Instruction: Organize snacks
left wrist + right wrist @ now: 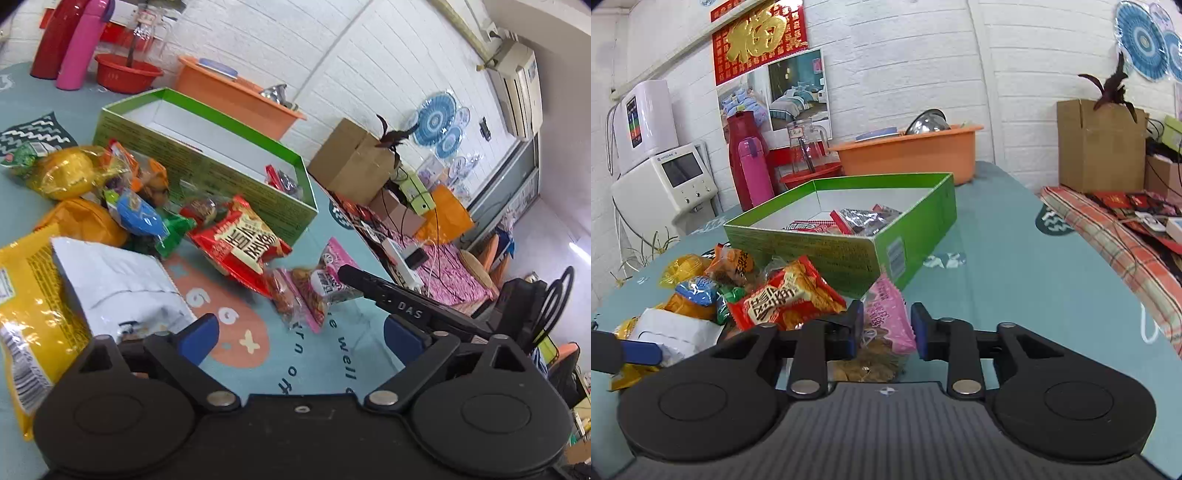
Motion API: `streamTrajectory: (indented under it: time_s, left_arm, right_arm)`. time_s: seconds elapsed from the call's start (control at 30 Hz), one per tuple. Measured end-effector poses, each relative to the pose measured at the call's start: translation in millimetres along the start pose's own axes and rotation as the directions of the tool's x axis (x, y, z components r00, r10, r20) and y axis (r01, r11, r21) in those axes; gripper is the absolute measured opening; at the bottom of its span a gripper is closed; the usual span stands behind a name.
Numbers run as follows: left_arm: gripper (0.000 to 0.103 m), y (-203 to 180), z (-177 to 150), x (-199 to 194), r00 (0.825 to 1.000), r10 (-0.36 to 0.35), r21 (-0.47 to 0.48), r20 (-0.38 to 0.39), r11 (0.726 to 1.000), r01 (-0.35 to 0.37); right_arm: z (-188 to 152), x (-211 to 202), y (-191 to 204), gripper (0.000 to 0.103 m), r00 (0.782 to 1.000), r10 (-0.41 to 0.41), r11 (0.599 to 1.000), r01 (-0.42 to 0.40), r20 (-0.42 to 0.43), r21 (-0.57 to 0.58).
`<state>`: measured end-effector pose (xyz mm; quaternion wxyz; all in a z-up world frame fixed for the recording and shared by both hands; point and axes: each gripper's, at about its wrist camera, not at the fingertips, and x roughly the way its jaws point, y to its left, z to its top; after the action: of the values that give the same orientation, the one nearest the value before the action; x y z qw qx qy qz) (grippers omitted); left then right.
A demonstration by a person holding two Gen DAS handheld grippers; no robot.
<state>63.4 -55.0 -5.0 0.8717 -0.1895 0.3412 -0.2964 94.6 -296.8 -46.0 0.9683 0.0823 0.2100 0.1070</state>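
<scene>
A green cardboard box [207, 173] [827, 251] stands open on the teal tablecloth, with a few packets [864, 221] inside at its near end. Loose snacks are piled in front of it: a red packet [240, 240] [790, 291], a blue packet [138, 216], a yellow bag [29, 295] and a white bag [114, 284]. A pink snack packet [325, 280] [886, 317] lies by the box's corner. My right gripper [886, 326] has its pads against both sides of that packet. My left gripper [301, 332] is open over bare cloth, next to the white bag.
An orange basin [236, 92] [912, 151], a red bowl [125, 74] and red and pink flasks [79, 44] stand behind the box. To the right, past the table edge, are a brown carton [351, 158] and a low surface with cables [406, 254].
</scene>
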Motion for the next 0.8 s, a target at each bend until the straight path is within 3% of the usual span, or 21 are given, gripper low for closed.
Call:
streamTrajectory:
  time_s: [0.37,0.53,0.67,0.8]
  left_arm:
    - [0.1,-25.1,13.2,61.4,0.991,-0.112,0.029,-0.078,0.993,0.115]
    - [0.1,-30.1,37.1,100.1,0.993,-0.095,0.025,-0.068,0.995,0.097]
    - [0.1,-30.0,47.6,132.5,0.993,-0.04,0.057,-0.11,0.997,0.046]
    - [0.096,-30.7,45.0,136.5,0.987,-0.069,0.092,-0.146,0.992,0.083]
  right_arm:
    - [-18.5,-20.3,-20.7,0.049,1.0,0.022,0.994,-0.021,-0.004,0.11]
    - [-23.7,-15.0,-28.6,0.049,1.0,0.005,0.992,-0.002,-0.03,0.124]
    - [-25.6,-14.6,-34.4,0.051,0.999,0.024,0.988,-0.019,-0.03,0.153]
    - [-25.0,-15.5,-36.8,0.057,0.999,0.039,0.986,-0.034,-0.025,0.162]
